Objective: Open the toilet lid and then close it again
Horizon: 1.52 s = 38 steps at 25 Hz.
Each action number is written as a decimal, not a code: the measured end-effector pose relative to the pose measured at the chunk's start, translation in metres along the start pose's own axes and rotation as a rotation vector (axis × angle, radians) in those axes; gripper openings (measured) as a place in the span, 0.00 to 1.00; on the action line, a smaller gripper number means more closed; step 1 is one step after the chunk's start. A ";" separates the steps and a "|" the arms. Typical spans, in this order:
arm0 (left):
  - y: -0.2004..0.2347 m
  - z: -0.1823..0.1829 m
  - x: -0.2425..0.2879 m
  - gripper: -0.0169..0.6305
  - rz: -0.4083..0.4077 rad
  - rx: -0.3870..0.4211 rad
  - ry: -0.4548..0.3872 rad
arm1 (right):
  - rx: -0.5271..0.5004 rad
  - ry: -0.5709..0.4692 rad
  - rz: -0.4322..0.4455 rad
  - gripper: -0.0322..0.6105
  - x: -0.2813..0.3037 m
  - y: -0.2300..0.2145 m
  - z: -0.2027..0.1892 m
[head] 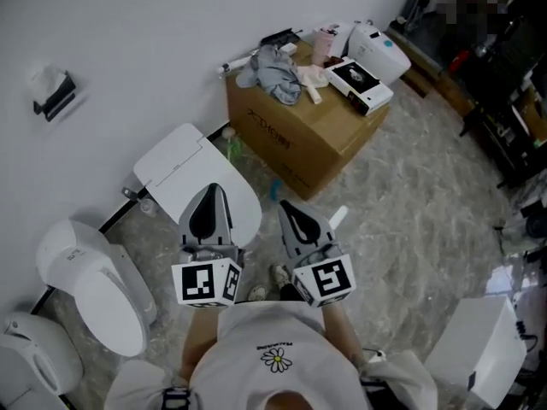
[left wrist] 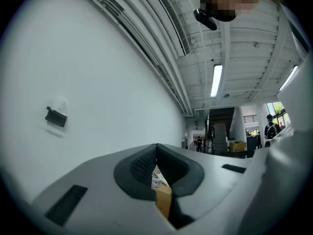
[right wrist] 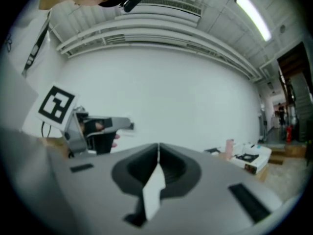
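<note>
A white toilet stands against the wall in the head view, its tank (head: 171, 165) at the back and its lid (head: 244, 207) lying down flat. My left gripper (head: 213, 190) hovers over the lid, jaws shut on nothing. My right gripper (head: 287, 206) is to the right of the bowl, over the floor, also shut and empty. The left gripper view has the left gripper (left wrist: 156, 148) with its pads together, facing the white wall. From the right gripper view, the right gripper (right wrist: 158, 148) is shut, with the left gripper's marker cube (right wrist: 56, 105) off to its left.
A second white toilet (head: 94, 284) sits at the left. A cardboard box (head: 295, 131) with cloth, a bottle and small boxes stands against the wall behind the right gripper. A black holder (head: 53, 99) hangs on the wall. White furniture (head: 479, 340) is at the lower right.
</note>
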<state>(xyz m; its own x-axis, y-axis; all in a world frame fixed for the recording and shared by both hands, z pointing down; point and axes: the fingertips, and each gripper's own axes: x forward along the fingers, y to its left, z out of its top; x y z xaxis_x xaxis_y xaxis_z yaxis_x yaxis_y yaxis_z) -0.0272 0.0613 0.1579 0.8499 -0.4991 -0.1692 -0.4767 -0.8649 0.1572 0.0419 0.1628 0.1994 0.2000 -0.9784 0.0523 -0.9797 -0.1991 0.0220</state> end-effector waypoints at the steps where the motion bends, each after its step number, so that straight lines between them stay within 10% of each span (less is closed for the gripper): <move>1: 0.004 0.000 0.001 0.06 0.027 0.012 0.001 | 0.012 -0.008 0.017 0.10 0.006 -0.003 0.001; 22: 0.081 0.009 -0.019 0.06 0.509 0.185 -0.018 | 0.008 -0.063 0.404 0.10 0.114 0.000 0.014; 38: 0.077 -0.004 -0.063 0.22 0.588 0.179 0.023 | -0.024 0.000 0.464 0.10 0.101 0.016 -0.008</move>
<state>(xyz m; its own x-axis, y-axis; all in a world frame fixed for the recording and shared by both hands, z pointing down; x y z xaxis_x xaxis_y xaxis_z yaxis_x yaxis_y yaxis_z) -0.1163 0.0269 0.1850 0.4365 -0.8959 -0.0823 -0.8959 -0.4413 0.0516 0.0468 0.0615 0.2132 -0.2595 -0.9637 0.0622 -0.9651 0.2611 0.0195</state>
